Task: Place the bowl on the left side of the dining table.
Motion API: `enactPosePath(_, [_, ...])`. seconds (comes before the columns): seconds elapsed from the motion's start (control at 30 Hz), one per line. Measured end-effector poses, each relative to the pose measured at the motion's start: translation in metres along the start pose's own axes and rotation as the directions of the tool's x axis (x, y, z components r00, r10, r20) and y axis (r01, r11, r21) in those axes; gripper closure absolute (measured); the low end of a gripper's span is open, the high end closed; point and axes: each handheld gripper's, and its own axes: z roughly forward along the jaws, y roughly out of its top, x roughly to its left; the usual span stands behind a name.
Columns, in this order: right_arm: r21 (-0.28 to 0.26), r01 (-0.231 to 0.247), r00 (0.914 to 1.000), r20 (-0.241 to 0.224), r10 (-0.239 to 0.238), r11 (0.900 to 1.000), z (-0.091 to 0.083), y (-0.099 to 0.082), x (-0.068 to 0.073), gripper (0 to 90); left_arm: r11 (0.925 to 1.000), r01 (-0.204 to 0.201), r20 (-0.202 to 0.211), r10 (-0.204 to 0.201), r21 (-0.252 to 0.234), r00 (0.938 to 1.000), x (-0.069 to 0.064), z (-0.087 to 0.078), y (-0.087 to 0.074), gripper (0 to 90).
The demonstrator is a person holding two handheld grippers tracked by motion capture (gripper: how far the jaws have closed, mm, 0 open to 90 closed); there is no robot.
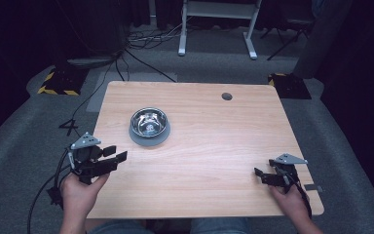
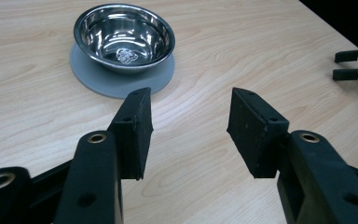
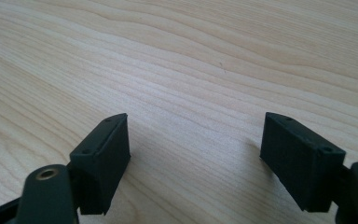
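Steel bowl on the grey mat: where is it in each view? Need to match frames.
High view: shiny round steel bowl on its flat grey round mat, left of the table's centre, ahead of the left gripper.
Left gripper view: upper left, beyond the open jaws.
Right gripper view: not in it.
Shared landmark: light wood-grain tabletop.

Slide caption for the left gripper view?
Open left gripper faces a steel bowl on its grey mat.

— What sort of place is this?
— A lab or recording studio, I'd say: a light wooden desk on grey carpet, dark curtains all round.
— Anything else?
— Cables trail over the floor, hazard-striped base plates flank the desk, and a white frame stands behind.
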Motion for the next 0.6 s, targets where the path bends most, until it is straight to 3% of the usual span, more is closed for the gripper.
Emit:
enactPosePath(0.3, [0.000, 0.000, 1.0000, 0.000, 0.000, 1.0000, 0.000, 0.000, 0.000, 23.9, 0.9994, -0.015, -0.030, 0.016, 0.032, 0.9994, 0.002, -0.002, -0.022, 47.8])
enactPosePath(0.43, [0.000, 0.000, 1.0000, 0.000, 0.000, 1.0000, 0.000, 0.000, 0.000, 23.9, 0.9971, -0.011, -0.043, 0.014, 0.075, 0.9990, 0.006, 0.006, -0.031, 47.6])
enactPosePath(0.6, [0.000, 0.001, 1.0000, 0.000, -0.001, 1.0000, 0.000, 0.000, 0.000, 23.9, 0.9892, -0.010, -0.064, 0.020, 0.146, 0.9977, 0.012, 0.016, -0.043, 47.3])
